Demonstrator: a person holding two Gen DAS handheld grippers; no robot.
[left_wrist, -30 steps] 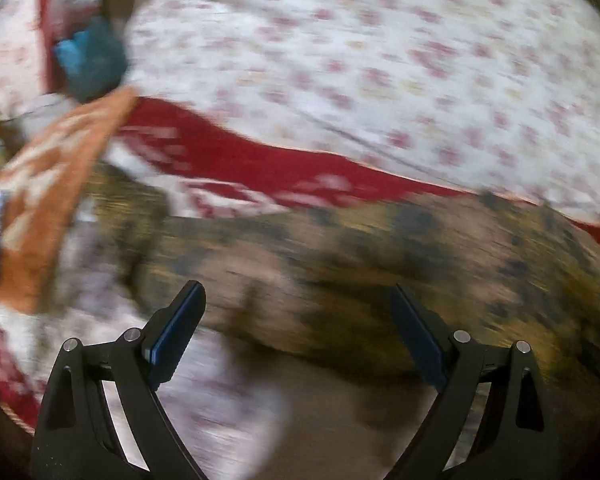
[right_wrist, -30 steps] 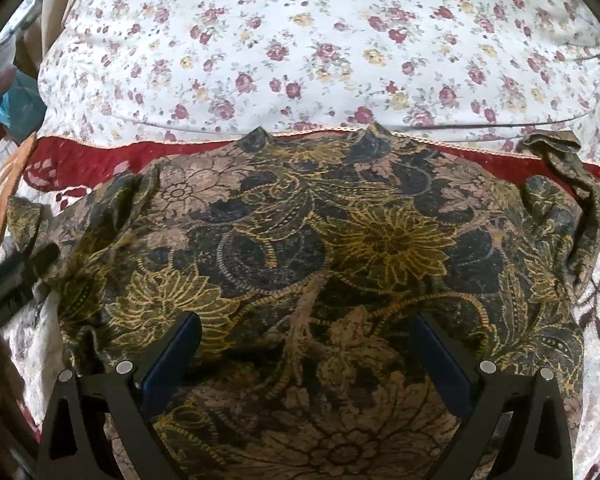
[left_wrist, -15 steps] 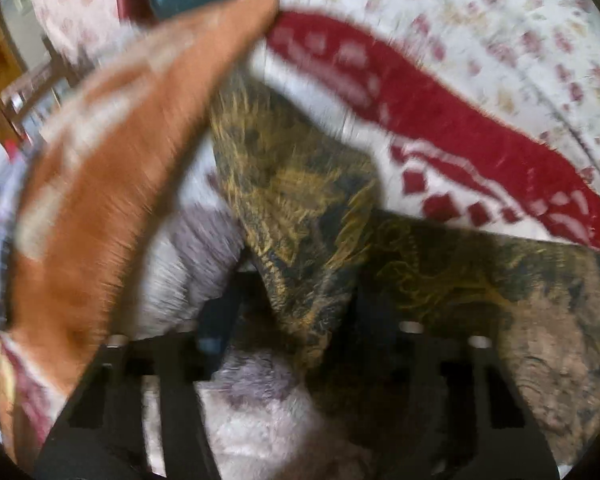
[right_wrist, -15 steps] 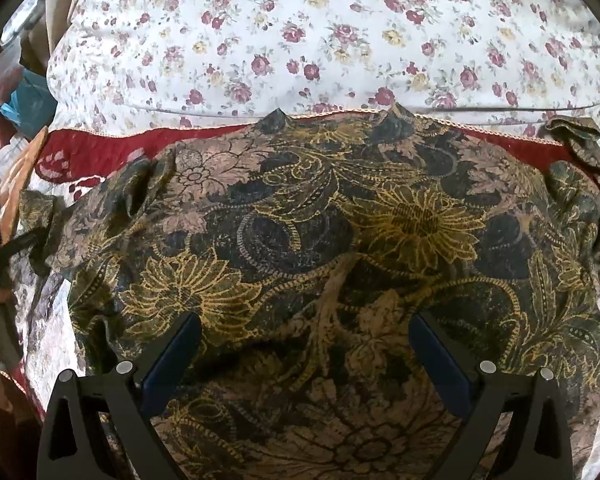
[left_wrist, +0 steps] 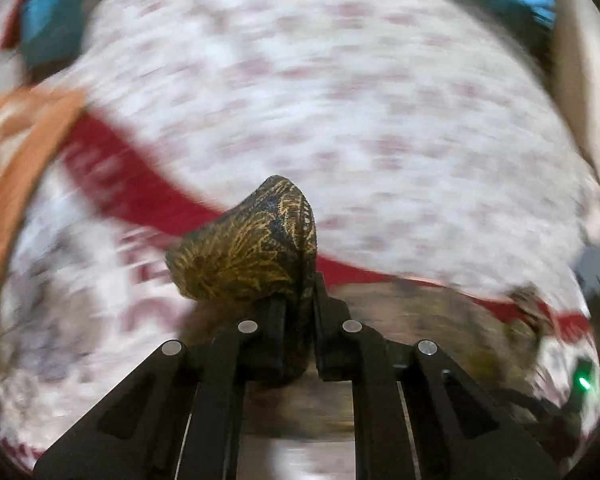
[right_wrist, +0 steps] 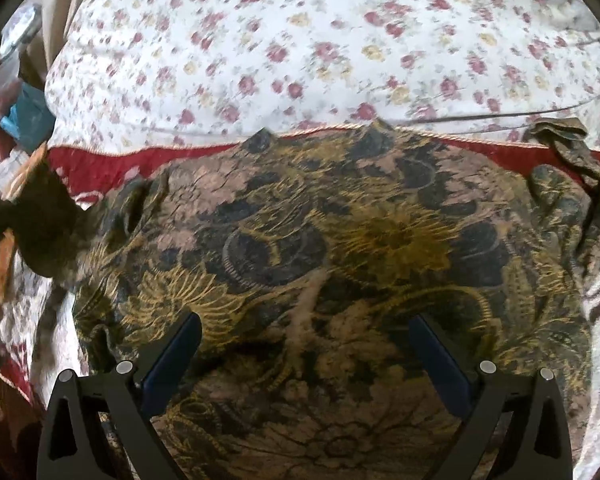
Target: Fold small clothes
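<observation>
A dark garment with gold and tan floral print (right_wrist: 340, 248) lies spread on the bed, its right sleeve (right_wrist: 580, 168) bunched at the far right. My left gripper (left_wrist: 300, 308) is shut on the garment's left sleeve (left_wrist: 252, 252), which bulges up past the fingertips. In the right wrist view that lifted sleeve (right_wrist: 48, 232) hangs at the far left, above the bed. My right gripper (right_wrist: 304, 344) is open and empty, just above the garment's lower middle.
A white quilt with red flowers (right_wrist: 320, 48) covers the far side of the bed. A red-bordered blanket (right_wrist: 100, 164) lies under the garment. An orange cloth (left_wrist: 12, 184) and a teal object (right_wrist: 28, 120) are at the left edge.
My left gripper swung to the garment's left sleeve, shut on it and lifted it, and is moving fast. My right gripper stayed open over the garment.
</observation>
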